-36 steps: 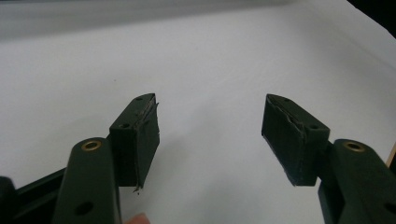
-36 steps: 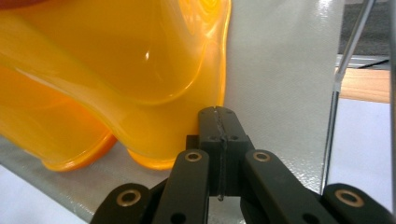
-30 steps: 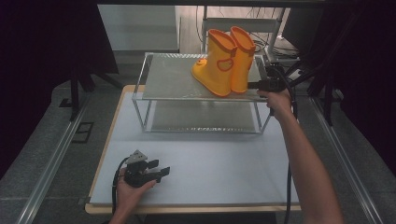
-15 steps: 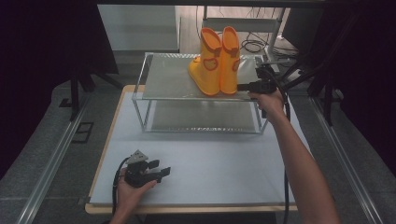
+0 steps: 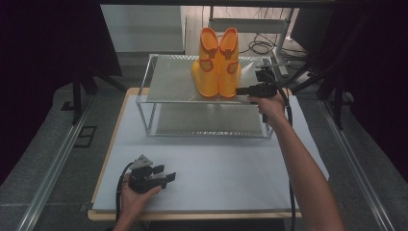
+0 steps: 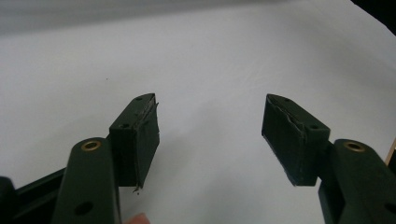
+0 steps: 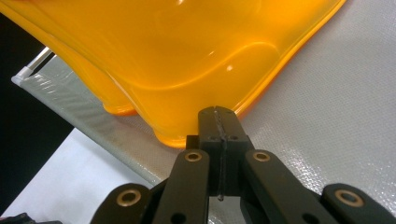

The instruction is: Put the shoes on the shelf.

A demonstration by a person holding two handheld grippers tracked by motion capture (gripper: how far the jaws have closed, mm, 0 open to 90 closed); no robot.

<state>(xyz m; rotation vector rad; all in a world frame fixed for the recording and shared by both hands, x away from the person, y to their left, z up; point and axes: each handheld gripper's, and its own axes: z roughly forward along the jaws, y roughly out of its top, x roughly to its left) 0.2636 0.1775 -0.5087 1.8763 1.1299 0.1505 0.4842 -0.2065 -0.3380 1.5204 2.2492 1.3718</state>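
Note:
A pair of orange rubber boots [image 5: 216,65] stands upright on the top shelf of a metal rack [image 5: 168,89]. My right gripper [image 5: 239,90] is shut with nothing between its jaws. Its closed tip [image 7: 218,114] rests against the lower edge of the nearer orange boot [image 7: 187,60], on the shelf's grey mesh [image 7: 327,102]. My left gripper [image 5: 166,178] sits low over the white table near the front left, held in a hand. Its jaws [image 6: 210,135] stand wide open and hold nothing.
The rack has a lower shelf [image 5: 207,125] and thin corner posts, and stands at the back of the white table top [image 5: 231,168]. Dark stands and cables lie behind and to the right of the table.
The boots have slid left along the top shelf and turned to face the camera squarely. My right gripper followed them leftwards. My left gripper has stayed where it was.

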